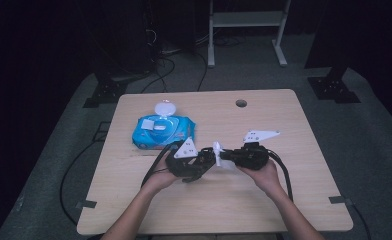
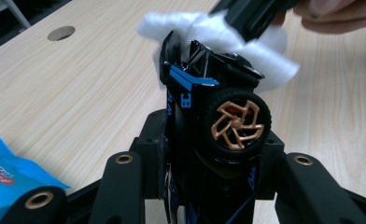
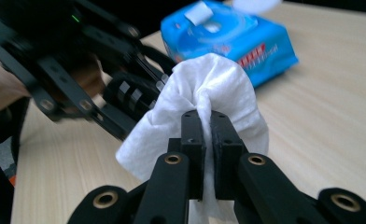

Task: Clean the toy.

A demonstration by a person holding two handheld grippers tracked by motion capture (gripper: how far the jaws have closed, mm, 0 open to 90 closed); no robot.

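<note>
A black toy car (image 2: 204, 107) with blue trim and a gold-spoked wheel (image 2: 237, 125) stands nose-up between the jaws of my left gripper (image 2: 213, 158), which is shut on its body. My right gripper (image 3: 209, 126) is shut on a bunched white wet wipe (image 3: 209, 79). It holds the wipe against the far end of the car (image 3: 130, 95). In the high view the left gripper (image 1: 196, 162) and right gripper (image 1: 224, 156) meet above the table's middle, with the wipe (image 1: 217, 150) between them.
A blue wet-wipe pack (image 1: 163, 131) with its white lid flipped open lies on the wooden table (image 1: 284, 200), behind and left of the grippers. A round cable hole (image 1: 241, 103) sits near the far edge. Cables trail off both grippers toward the front.
</note>
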